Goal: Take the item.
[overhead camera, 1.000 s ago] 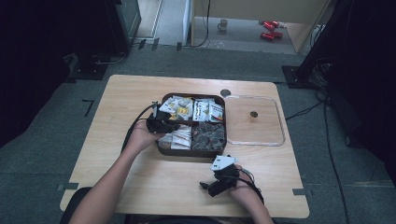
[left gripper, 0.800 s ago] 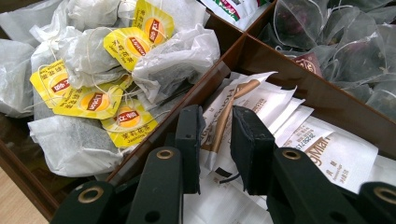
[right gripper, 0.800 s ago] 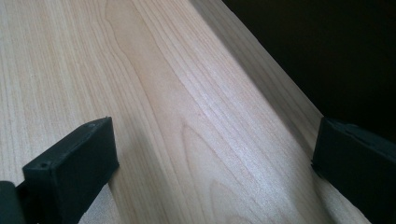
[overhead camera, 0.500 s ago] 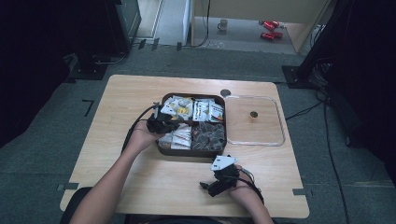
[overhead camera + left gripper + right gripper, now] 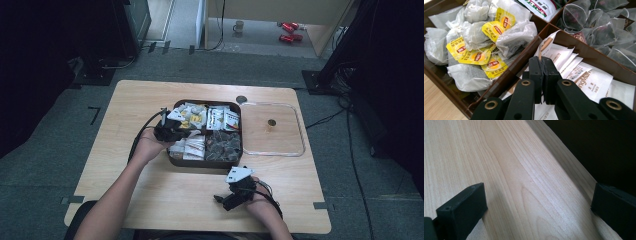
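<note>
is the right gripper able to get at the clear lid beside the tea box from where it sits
Probably yes. The right gripper rests open on the bare table at the near edge, and the clear lid lies flat to the right of the tea box, with nothing standing between them.

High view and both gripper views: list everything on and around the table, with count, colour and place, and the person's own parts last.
table: one, light wood, centre.
compartment box: one, dark brown, four sections, mid-table.
tea bags with yellow tags: several, white, far-left section.
printed sachets: a few, white, far-right section.
white paper sachets: several, near-left section; a corner of one sits between the left gripper's jaws.
mesh tea bags: many, dark, near-right section.
clear lid: one, right of the box, small round knob at its middle.
mug: one, pale, on the floor beyond.
red objects: two, floor beyond.
left gripper: black, closed on a sachet.
right gripper: black, jaws wide, over bare table.
</note>
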Motion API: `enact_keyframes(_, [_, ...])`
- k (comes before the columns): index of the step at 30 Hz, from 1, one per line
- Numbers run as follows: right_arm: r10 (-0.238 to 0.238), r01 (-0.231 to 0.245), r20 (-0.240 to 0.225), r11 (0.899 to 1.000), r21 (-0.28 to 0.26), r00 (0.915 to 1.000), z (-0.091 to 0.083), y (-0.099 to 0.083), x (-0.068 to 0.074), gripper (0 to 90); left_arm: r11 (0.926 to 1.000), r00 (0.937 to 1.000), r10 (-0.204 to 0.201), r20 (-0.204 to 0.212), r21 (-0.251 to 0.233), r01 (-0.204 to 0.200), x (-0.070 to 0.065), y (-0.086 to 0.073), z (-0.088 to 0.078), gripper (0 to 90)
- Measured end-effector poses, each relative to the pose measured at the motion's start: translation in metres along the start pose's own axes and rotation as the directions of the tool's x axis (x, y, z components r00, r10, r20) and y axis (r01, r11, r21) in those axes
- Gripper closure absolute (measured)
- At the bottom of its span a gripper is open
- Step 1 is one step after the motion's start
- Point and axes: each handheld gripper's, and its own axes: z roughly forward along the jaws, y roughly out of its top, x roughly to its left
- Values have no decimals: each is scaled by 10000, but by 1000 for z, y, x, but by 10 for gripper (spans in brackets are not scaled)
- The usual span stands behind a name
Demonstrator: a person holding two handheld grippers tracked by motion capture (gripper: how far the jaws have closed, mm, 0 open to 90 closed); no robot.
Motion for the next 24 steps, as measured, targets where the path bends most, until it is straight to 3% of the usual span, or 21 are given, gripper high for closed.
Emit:
enact_keyframes(11, [-6, 6, -3, 10000, 5, 10000, 0, 0, 0, 0, 9992, 10000, -55, 68, -401, 58, -2, 2, -20, 891])
enact_keyframes(24, [-4, 4, -1, 10000, 10, 10000, 0, 0, 0, 0, 9957, 9990, -446, 72, -807, 450, 5, -3, -45, 889])
